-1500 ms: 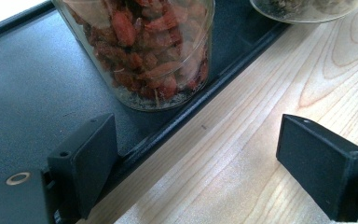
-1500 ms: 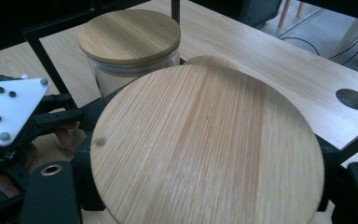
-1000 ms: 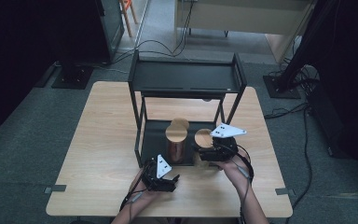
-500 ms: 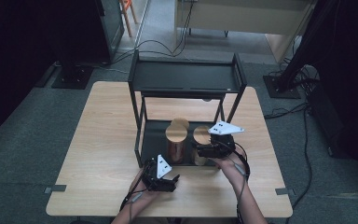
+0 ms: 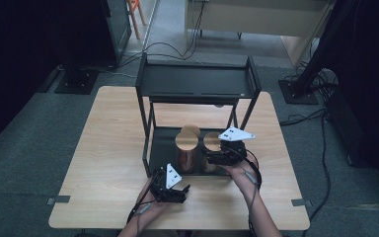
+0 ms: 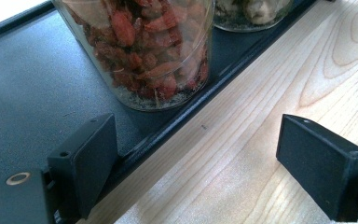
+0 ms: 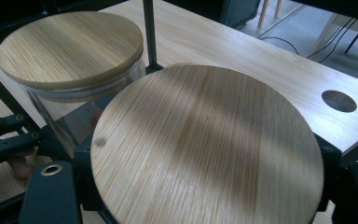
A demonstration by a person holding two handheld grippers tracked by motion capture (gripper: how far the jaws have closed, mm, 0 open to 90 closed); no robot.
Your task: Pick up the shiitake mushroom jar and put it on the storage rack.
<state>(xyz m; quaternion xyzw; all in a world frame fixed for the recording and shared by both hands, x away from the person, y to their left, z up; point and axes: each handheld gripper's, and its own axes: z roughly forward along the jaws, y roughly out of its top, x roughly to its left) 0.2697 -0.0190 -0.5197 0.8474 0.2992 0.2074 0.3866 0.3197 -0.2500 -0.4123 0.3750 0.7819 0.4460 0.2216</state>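
Right gripper (image 5: 212, 159) is clamped on the short jar (image 7: 205, 149); in the right gripper view its jaws sit against either side, just below the wooden lid. The jar is at the front right of the rack's bottom tray (image 5: 163, 143), and I can't tell if it's lifted or resting there. The jar of red berries (image 6: 144, 51) is just beside it, on its left in the high view, with a third lid (image 5: 189, 131) behind.

Left gripper (image 5: 180, 191) is wide open and empty, low over the table (image 5: 108, 148) in front of the tray lip (image 6: 205, 100), aimed at the berry jar.

Risks as I see them:
- Jars are packed tight. If I swing the held jar sideways, it could clip the berry jar and tip it.
- Glass wall, grip high near the lid. Any tilt and I think it slips or the lid pops.
- Rack's upper shelf (image 5: 197, 81) is overhead and a leg (image 7: 149, 32) stands just behind. A straight lift could hit the frame, so I'd pull out toward me first.
- The tray lip could catch the jar base if I drag it low.

Surface: pale wood tabletop with a cable hole (image 7: 339, 101) near one edge and a black metal rack standing on it. Room: grey carpet (image 5: 39, 128), loose cables (image 5: 177, 47) behind the table, dark equipment at both sides.
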